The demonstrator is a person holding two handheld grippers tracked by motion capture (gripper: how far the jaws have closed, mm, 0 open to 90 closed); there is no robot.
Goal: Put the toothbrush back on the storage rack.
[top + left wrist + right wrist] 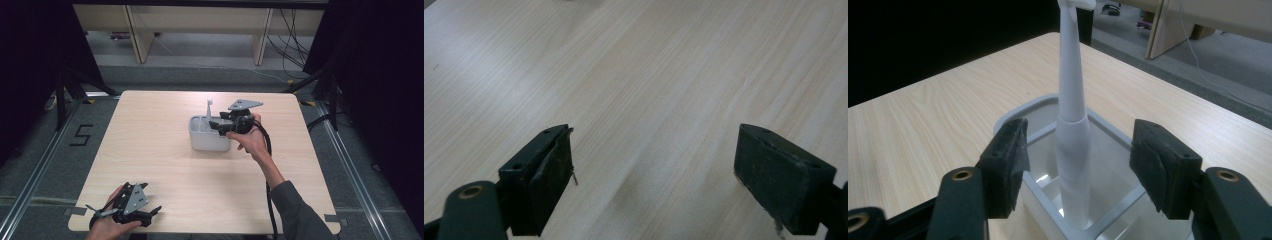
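White toothbrush [1070, 150] stands between the right gripper [1078, 160]'s spread jaws.
It stands upright in the white holder [1040, 107], untouched; the left gripper [654, 170] gapes wide over bare table [649, 75].

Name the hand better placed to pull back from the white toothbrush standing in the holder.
Right. The right hand-held gripper is at the white holder, its open jaws flanking the upright toothbrush without pressing it. The left hand-held gripper sits open at the table's near edge, far away.
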